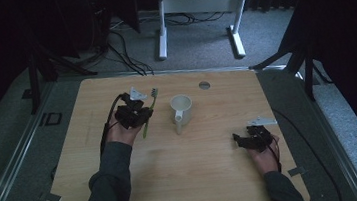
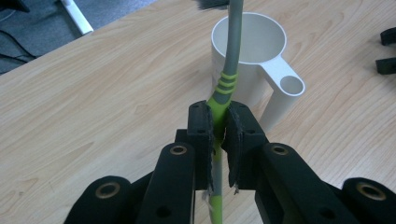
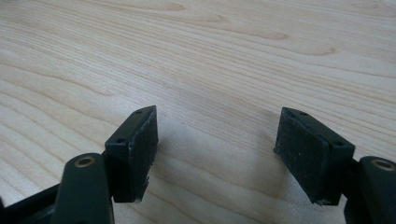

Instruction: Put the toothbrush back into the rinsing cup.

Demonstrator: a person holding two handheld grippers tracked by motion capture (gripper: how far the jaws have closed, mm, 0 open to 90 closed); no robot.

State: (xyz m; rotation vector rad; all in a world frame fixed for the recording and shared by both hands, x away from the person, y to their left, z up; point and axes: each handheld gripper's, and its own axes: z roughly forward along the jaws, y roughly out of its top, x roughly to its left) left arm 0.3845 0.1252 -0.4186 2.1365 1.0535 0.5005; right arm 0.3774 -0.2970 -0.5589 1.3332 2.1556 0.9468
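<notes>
A green and grey toothbrush [image 2: 227, 74] is clamped between the black pads of my left gripper [image 2: 218, 130], its bristle end pointing away toward a white cup [image 2: 243, 49]. From above, the toothbrush [image 1: 151, 111] slants beside my left gripper [image 1: 140, 115] at the table's left centre, a short way left of the white cup [image 1: 181, 109], whose handle points toward me. My right gripper [image 1: 238, 140] rests low at the table's right side, jaws wide apart. In its own view the right gripper [image 3: 217, 154] has bare wood between its pads.
The wooden table [image 1: 175, 181] has a round metal grommet [image 1: 204, 84] near its far edge. Behind it stand a white desk frame [image 1: 197, 13], dark stands and cables on grey carpet. The right gripper's jaw tips [image 2: 387, 51] show at the edge of the left gripper view.
</notes>
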